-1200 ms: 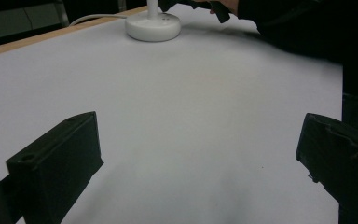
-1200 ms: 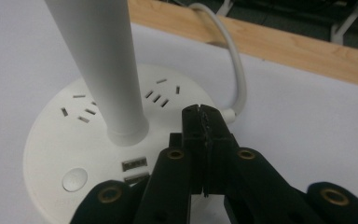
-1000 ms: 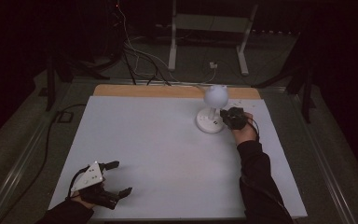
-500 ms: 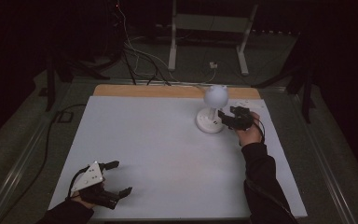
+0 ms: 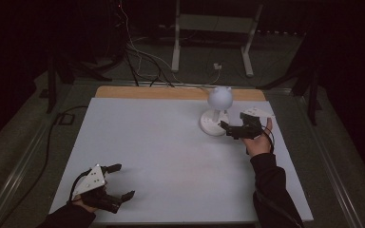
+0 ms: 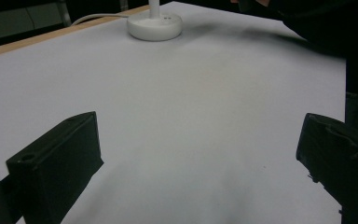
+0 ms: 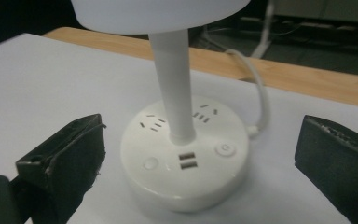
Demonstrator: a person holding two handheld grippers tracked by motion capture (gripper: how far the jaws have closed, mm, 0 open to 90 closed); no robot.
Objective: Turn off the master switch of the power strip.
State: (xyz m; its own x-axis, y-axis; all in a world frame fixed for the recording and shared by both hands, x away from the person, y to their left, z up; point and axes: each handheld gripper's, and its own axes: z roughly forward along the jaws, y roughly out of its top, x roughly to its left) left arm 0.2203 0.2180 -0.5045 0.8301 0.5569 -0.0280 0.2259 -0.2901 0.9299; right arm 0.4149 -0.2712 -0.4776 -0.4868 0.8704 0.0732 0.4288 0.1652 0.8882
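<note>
The white desk lamp (image 5: 217,114) stands at the table's (image 5: 171,142) far right. The right gripper (image 5: 232,129), jaws wide and empty, faces its base; the left gripper (image 5: 116,183) rests open and empty, near left. Judged an approach step: next comes pressing a base button or gripping the stem.

No words, brand names or numbers can be read anywhere. The only sign is a power symbol on a round button (image 7: 223,149) at the right front of the white lamp base (image 7: 186,179), in the lower middle of the right gripper view. The sockets on that base carry no legible labels.
</note>
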